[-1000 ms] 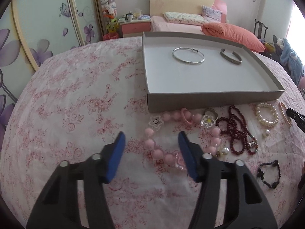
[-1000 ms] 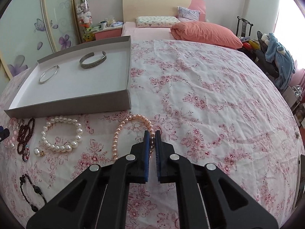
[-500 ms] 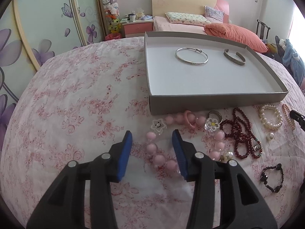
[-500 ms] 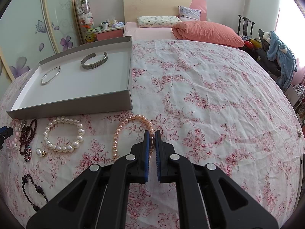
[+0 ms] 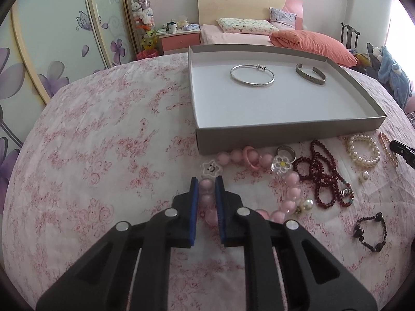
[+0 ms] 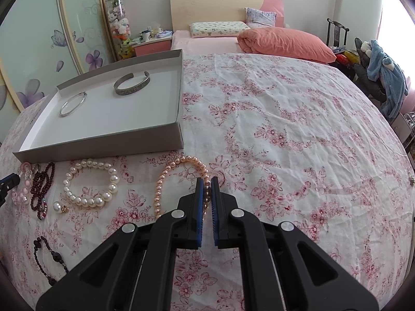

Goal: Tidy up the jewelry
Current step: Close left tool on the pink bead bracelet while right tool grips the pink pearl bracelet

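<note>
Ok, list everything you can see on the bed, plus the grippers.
tray: 1, grey outside, white inside, on the floral cover
thin bangle: 1, silver, in tray
cuff bangle: 1, dull silver, in tray
pink bead bracelet: 1, pink with charms, before the tray
dark red beads: 1, maroon, right of it
white pearl bracelet: 1, white, before the tray
peach pearl strand: 1, peach, beside the white one
black bracelet: 1, black, nearest edge
left gripper: black, blue pads, closed on pink beads
right gripper: black, blue pads, closed on peach strand
</note>
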`<state>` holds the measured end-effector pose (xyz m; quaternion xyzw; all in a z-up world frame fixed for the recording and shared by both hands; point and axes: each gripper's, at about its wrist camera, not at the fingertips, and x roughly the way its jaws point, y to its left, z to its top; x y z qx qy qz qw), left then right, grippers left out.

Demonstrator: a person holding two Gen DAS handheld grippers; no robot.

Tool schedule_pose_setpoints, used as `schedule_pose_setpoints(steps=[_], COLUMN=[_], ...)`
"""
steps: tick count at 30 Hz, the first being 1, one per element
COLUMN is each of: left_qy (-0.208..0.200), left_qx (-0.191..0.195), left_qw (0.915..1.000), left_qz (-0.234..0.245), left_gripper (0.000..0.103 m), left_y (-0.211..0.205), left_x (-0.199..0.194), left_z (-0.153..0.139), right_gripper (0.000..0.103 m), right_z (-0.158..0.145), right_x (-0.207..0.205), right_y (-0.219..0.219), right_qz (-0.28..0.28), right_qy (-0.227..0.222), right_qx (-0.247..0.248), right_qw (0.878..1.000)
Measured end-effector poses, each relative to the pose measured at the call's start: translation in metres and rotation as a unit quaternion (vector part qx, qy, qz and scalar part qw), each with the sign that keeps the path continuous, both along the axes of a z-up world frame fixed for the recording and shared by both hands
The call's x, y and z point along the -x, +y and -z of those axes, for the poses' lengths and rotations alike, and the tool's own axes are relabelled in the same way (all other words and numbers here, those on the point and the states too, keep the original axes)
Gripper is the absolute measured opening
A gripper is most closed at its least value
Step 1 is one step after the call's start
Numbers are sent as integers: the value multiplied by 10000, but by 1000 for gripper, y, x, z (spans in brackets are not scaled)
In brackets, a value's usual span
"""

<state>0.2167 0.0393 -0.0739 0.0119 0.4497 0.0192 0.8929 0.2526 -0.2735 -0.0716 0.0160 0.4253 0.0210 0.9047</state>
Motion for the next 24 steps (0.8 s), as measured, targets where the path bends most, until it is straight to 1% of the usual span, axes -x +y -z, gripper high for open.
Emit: schedule_pose_setpoints(steps=[3, 7, 13, 19, 24], left_qy=[15, -76, -433, -802, -1012], left_qx=[57, 231, 554, 892, 1071], left_qw=[10000, 9997, 9975, 9925, 9885], left_qz=[0, 10, 86, 215, 346], left_gripper=[14, 14, 13, 13, 14], left_y=[3, 9, 13, 6, -2], left_x=[6, 15, 25, 28, 32], left_z=[0, -6, -26, -47, -59], right_gripper=[7, 7, 7, 6, 6], right_z=[-1, -8, -29, -49, -59], right_x=[3, 13, 21, 27, 32], right_y=[-2, 3, 11, 20, 26], right_qz=[-15, -130, -303, -511, -643], right_qy=[-31, -210, -517, -801, -960], right_qx=[-130, -199, -413, -609, -767], right_qw=[9999, 9995, 9973, 9936, 9903])
